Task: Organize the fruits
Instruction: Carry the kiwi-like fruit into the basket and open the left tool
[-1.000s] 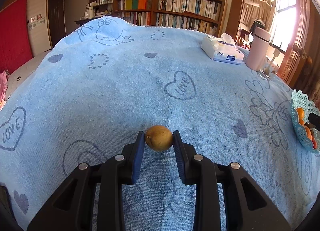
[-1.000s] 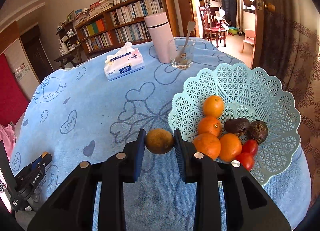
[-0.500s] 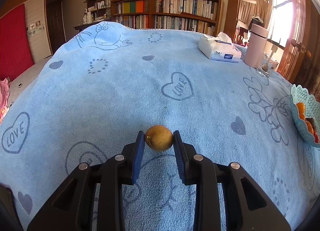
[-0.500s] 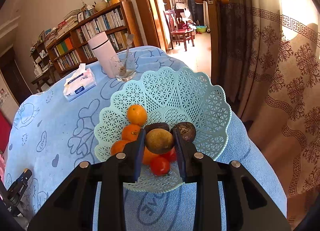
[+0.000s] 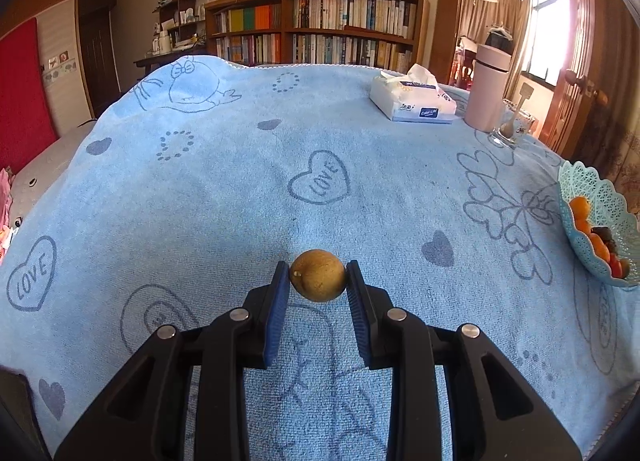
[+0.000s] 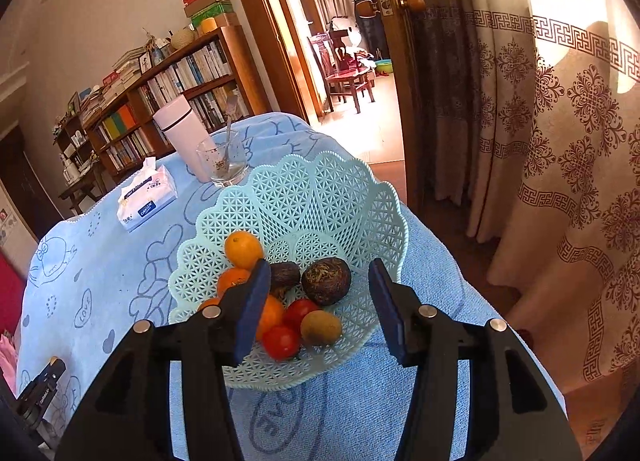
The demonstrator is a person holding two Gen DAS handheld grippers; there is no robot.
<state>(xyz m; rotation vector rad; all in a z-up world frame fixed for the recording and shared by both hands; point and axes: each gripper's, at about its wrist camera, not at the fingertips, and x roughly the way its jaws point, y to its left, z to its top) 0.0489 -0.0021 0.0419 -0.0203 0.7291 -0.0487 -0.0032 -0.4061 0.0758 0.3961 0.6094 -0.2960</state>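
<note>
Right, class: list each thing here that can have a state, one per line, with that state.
Left gripper: shut on a yellow-brown fruit, held above the cloth.
Right gripper: fingers just opened, nothing between them.
Basket: upright, holding fruit.
Small brown fruit: lying in the basket.
Glass: upright, spoon inside.
Tissue pack: opened, tissue sticking out.

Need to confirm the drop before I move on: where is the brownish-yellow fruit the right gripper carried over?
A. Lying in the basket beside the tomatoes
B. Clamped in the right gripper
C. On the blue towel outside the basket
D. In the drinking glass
A: the brownish-yellow fruit lies in the lattice basket by a tomato; the right gripper has just been opening, with nothing between its pads.
</note>
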